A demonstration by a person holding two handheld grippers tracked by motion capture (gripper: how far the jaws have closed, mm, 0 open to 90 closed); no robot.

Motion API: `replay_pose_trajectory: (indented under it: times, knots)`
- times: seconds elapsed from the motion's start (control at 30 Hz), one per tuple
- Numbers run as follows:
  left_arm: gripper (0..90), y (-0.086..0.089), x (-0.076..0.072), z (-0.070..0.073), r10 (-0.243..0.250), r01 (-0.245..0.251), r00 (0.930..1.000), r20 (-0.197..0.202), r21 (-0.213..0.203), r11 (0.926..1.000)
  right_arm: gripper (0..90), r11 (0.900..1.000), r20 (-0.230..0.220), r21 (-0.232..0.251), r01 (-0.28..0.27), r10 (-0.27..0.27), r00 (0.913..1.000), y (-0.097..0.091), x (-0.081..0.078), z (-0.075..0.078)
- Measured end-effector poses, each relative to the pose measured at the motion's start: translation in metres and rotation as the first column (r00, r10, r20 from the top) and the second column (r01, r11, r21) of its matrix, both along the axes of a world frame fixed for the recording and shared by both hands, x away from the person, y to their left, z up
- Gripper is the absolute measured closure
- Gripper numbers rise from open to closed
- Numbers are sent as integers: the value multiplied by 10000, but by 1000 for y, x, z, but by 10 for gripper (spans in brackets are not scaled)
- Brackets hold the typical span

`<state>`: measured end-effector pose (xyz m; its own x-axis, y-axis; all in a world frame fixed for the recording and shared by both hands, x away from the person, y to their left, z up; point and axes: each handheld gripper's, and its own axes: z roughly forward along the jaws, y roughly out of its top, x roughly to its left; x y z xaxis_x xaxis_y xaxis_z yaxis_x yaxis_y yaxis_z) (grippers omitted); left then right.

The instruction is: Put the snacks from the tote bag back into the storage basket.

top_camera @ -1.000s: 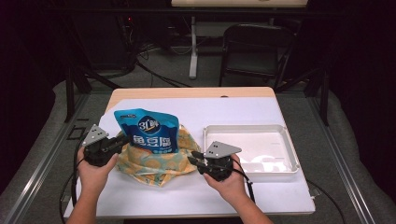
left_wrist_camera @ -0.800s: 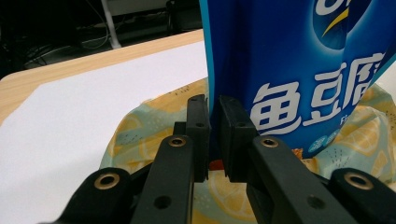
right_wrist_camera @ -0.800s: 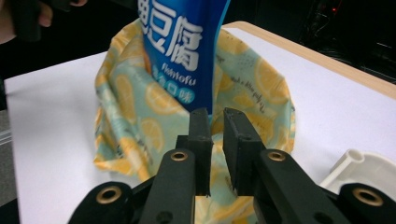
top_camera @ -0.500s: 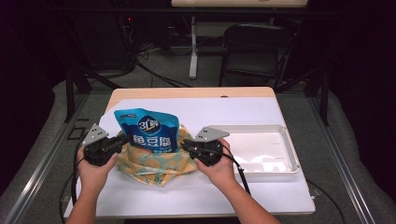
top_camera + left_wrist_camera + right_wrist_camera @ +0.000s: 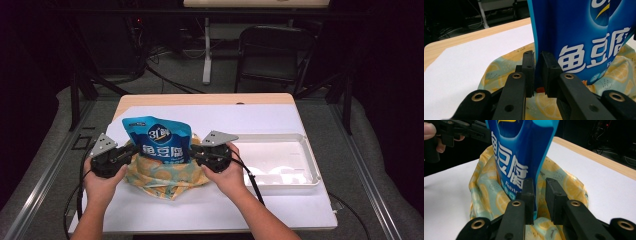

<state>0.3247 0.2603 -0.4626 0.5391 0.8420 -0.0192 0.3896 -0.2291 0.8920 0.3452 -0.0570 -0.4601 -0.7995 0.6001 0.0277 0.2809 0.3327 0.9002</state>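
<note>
A blue snack pouch (image 5: 157, 140) stands upright in a yellow lemon-print cloth bag (image 5: 165, 175) on the white-covered desk (image 5: 260, 120), toward its near left, with a white tray (image 5: 300, 145) just to the right of them. The left claw (image 5: 131, 151) is clamped on the pouch's left edge, its jaws nearly together with the blue film pinched between them. The right claw (image 5: 196, 152) sits at the pouch's right edge, its jaws having just been opening; that edge lies between them, a gap showing beside the right-hand jaw.
</note>
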Motion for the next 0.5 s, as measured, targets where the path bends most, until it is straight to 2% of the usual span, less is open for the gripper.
replay_pose_trajectory:
  times: [0.5]
  knots:
    - [840, 0, 1, 0, -85, 85, 10000, -20, -38, 10000, 834, 9999, 77, 32, -151, 151, 9999, 12, 7, 1]
